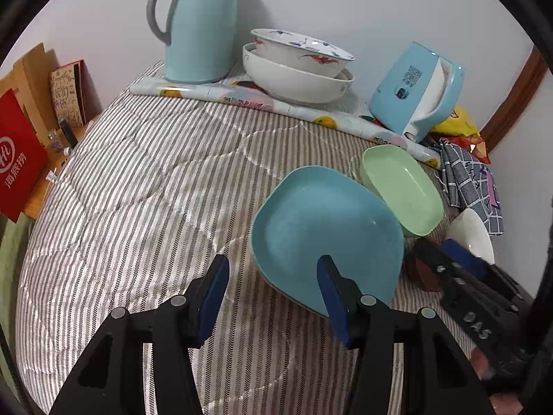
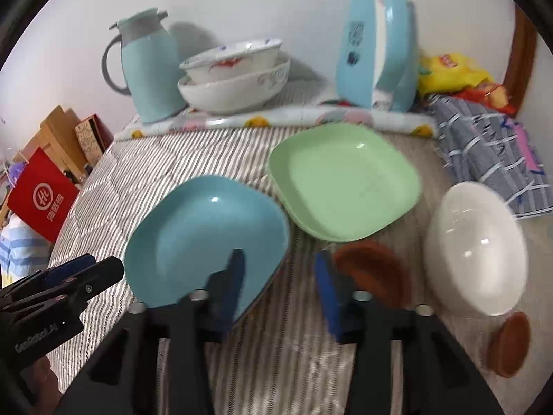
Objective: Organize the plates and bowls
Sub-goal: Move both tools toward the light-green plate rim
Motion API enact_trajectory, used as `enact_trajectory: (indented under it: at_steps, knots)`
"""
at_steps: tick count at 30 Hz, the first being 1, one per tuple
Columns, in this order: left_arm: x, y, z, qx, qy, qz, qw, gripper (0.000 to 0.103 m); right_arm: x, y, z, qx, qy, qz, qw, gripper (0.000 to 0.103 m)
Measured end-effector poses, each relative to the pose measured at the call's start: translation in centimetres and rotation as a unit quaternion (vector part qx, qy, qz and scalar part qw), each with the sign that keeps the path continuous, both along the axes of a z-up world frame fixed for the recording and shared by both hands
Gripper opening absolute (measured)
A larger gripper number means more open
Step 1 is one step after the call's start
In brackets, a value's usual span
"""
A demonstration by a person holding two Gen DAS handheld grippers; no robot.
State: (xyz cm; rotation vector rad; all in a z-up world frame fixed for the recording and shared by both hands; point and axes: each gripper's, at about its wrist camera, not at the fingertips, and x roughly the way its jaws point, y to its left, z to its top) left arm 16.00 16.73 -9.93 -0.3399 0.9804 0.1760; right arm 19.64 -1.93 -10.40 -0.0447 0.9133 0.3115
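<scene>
Your left gripper (image 1: pixel 273 297) hangs with its jaws wide apart and nothing between them, low over the grey-and-white striped quilted cloth (image 1: pixel 145 186), its right finger lined up over the near rim of the square blue plastic plate (image 1: pixel 325 235). That reads as you lining up to pinch the rim, since a shallow plate offers no other hold.

Your right gripper (image 2: pixel 280 290) is also spread wide and empty, straddling the gap between the blue plate (image 2: pixel 204 238) and the small brown saucer (image 2: pixel 373 269); the view is a little blurred.

The square pale green plastic plate (image 2: pixel 342 180) lies just beyond the blue one, their corners very close; whether they touch I cannot tell. The two match in shape, so they look meant to nest.

The plain white bowl (image 2: pixel 477 245) sits well to your right, a second brown saucer (image 2: pixel 511 342) near it. Two patterned white ceramic bowls (image 1: pixel 297 65) already sit nested at the back beside the pale blue jug (image 1: pixel 197 24), likely where bowls belong
</scene>
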Motion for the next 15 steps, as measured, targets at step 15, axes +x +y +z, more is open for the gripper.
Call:
enact_trajectory:
  at_steps: [15]
  knots:
    - [1.1,-3.1,3.7,0.022,-0.038,-0.029,0.9986,0.051,-0.6,-8.1,5.1,0.024,-0.06,-0.088,0.994,0.06]
